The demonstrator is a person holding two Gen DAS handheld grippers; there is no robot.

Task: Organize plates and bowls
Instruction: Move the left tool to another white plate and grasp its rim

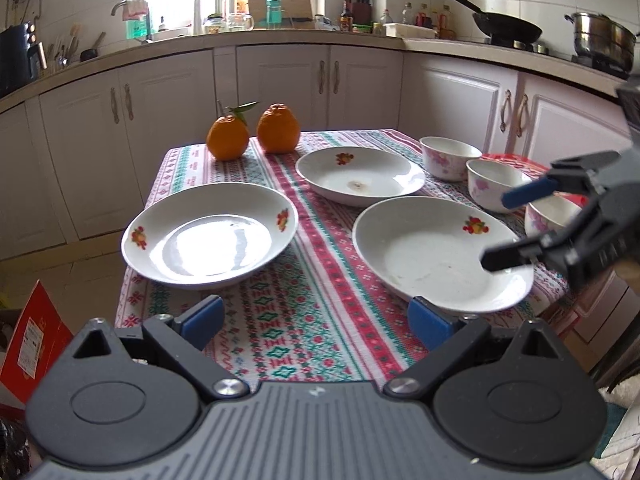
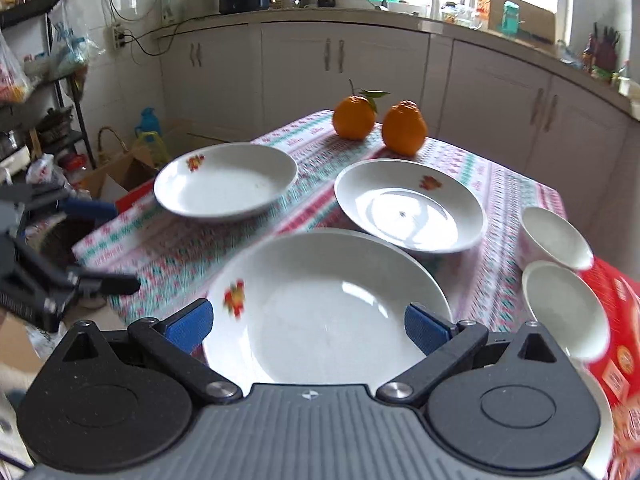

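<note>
Three white plates with fruit motifs lie on the patterned tablecloth: one on the left (image 1: 208, 236) (image 2: 226, 180), one at the back (image 1: 360, 174) (image 2: 408, 206), one near the right edge (image 1: 436, 252) (image 2: 324, 308). Three white bowls with pink flowers (image 1: 448, 156) (image 1: 494, 184) (image 1: 550, 216) stand along the right side; two show in the right wrist view (image 2: 554, 236) (image 2: 564, 308). My left gripper (image 1: 316, 322) is open above the table's near edge, holding nothing. My right gripper (image 2: 308, 326) (image 1: 508, 228) is open above the near-right plate, holding nothing.
Two oranges (image 1: 228, 138) (image 1: 278, 128) sit at the table's far end. A red box (image 2: 616, 320) lies under the bowls. Kitchen cabinets (image 1: 280, 80) and a cluttered counter run behind. A red carton (image 1: 36, 340) and boxes stand on the floor at the left.
</note>
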